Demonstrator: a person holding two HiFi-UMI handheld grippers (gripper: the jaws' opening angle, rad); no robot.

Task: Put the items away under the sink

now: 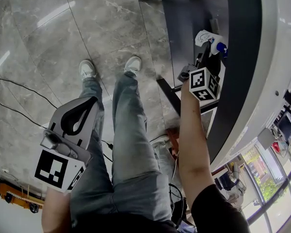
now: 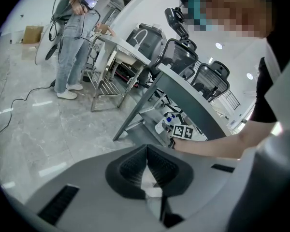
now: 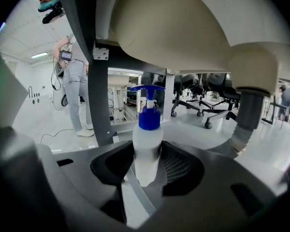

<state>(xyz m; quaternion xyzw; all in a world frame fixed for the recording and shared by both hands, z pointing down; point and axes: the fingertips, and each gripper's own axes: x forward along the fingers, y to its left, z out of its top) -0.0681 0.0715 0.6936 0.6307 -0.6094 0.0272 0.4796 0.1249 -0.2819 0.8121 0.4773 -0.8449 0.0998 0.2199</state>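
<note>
A white pump bottle with a blue pump head stands upright between the pads of my right gripper, which is shut on it. It hangs under the pale sink basin, left of the grey drain pipe. In the head view the right gripper reaches into the dark space under the counter, with the bottle at its tip. My left gripper hangs by the person's left leg, jaws shut with nothing in them. In its own view the left gripper points at the sink unit.
A dark shelf lies under the curved white counter. Black cables trail over the marble floor. Another person stands by a metal rack. Office chairs stand behind the sink.
</note>
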